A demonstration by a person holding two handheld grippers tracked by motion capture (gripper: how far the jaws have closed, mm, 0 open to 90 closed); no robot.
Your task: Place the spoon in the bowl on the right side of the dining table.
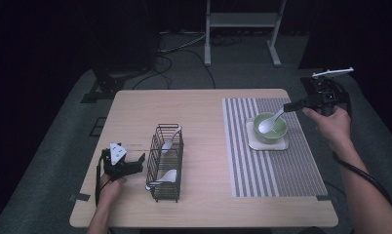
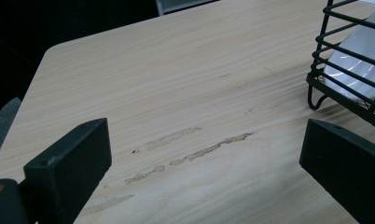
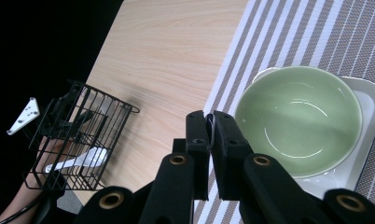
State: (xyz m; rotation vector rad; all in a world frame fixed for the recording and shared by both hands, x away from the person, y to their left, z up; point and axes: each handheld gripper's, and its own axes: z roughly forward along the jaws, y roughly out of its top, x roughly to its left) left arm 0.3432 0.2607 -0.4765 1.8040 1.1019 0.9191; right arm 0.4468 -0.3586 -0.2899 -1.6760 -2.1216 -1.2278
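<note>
**White spoon held over the green bowl**

The right hand-held gripper (image 1: 290, 105) has its jaws clamped narrow on the handle of a white spoon (image 1: 268, 125) — in the high view the spoon slants down from the jaw tips, its scoop inside the green bowl (image 1: 277, 131). In the right gripper view the two black jaws press together with a thin pale edge pinched between them, just beside the bowl's near rim (image 3: 251, 100). The bowl sits in a white square tray (image 1: 251, 142), and the tray rests on a striped grey placemat (image 1: 286, 170) covering the right part of the worktop (image 1: 194, 112).

The left hand-held gripper (image 1: 135, 163) rests low on the worktop at the left, its jaws spread wide and holding nothing; in the left gripper view bare wood lies between them (image 2: 202, 154). Just beside it, to its right, stands a black wire basket (image 1: 177, 168) — a corner of it shows at the upper right of the left gripper view (image 2: 318, 84). Two more white spoons lie inside the basket: one leaning at the far end (image 1: 170, 141), one lower at the near end (image 1: 165, 178). The basket and the bowl are well apart, with open worktop between them.
</note>
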